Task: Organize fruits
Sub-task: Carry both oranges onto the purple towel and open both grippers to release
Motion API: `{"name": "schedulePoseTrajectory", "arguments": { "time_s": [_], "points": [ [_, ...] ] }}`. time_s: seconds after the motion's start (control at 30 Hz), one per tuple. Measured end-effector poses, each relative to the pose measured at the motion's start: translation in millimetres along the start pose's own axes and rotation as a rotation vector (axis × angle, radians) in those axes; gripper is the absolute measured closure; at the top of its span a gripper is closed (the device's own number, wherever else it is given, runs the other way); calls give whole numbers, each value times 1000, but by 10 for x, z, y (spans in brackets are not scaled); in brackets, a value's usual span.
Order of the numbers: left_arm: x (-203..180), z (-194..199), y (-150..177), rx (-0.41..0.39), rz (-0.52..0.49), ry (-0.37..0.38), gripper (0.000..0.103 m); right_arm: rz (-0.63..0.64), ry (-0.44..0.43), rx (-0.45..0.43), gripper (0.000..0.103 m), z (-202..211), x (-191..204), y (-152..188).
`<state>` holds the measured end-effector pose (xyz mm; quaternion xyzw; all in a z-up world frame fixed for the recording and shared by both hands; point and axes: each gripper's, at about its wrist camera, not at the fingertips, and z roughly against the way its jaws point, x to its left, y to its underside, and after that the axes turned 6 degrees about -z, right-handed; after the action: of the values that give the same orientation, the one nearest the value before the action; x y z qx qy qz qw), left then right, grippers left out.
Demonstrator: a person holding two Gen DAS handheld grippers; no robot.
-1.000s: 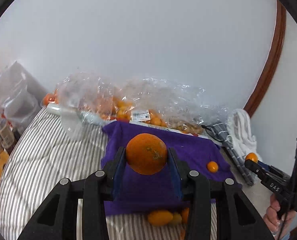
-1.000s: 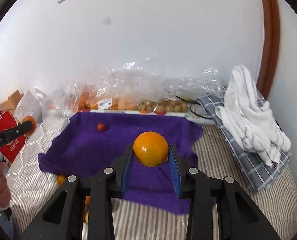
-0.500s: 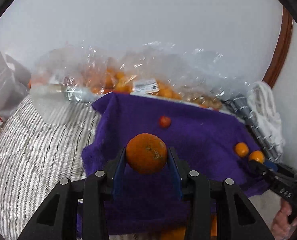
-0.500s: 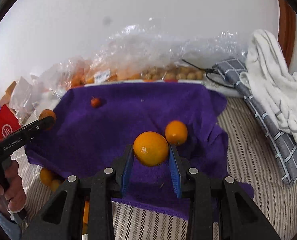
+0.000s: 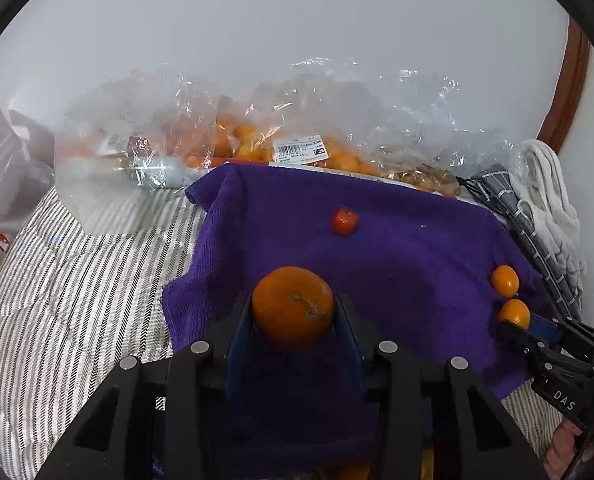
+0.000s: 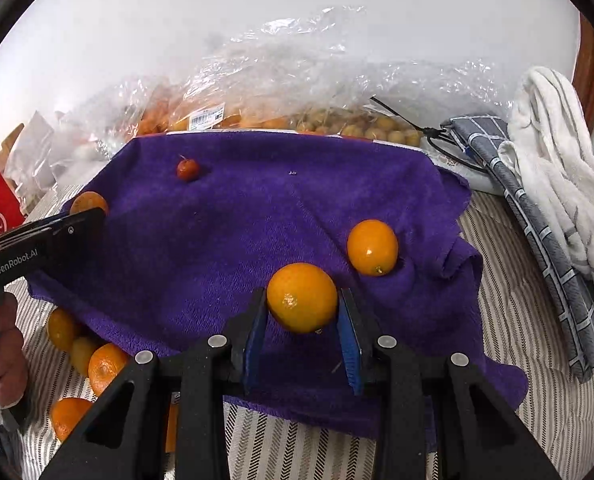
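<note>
Left claw (image 5: 293, 312) around orange (image 5: 293, 306), above purple towel (image 5: 397, 248)

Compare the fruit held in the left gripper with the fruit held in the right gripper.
The orange in the left gripper is a deeper, duller orange with a rough brown patch; the orange in the right gripper is brighter, yellower and glossy. The left one fills more of the gap between its pads and looks slightly flattened; the right one looks rounder. Both are clamped between blue pads above the purple towel.

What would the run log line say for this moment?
left gripper: shut on orange | right gripper: shut on mandarin | both over purple towel
</note>
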<state>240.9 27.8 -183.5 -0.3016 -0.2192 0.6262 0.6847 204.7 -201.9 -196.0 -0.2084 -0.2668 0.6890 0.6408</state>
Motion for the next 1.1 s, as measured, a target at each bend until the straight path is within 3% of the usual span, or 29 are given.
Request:
{"name": "schedulePoseTrajectory", "arguments": {
  "time_s": [0.23,0.37,0.5,0.6,0.73,0.87,1.1],
  "points": [
    [-14,-29,26,11,-14,15,64,-55,-36,19,68,-64,-71,1],
    [-35,-29,21,10,-19,6,63,-62,-22,19,60,-84,-69,-6],
    [-35,23,18,-16,-12,15,52,-75,-20,27,58,-97,-88,-11],
    [-26,61,17,-31,-4,17,50,-77,-21,26,57,-86,-91,-10],
    [-30,98,6,-48,0,18,49,-76,-18,-42,44,122,-71,-29],
    [-54,176,7,-87,-4,22,49,-96,-29,-95,44,358,-94,-35],
    [-113,270,26,-145,-20,13,49,-135,-19,-97,44,683,-130,127]
  ]
}}
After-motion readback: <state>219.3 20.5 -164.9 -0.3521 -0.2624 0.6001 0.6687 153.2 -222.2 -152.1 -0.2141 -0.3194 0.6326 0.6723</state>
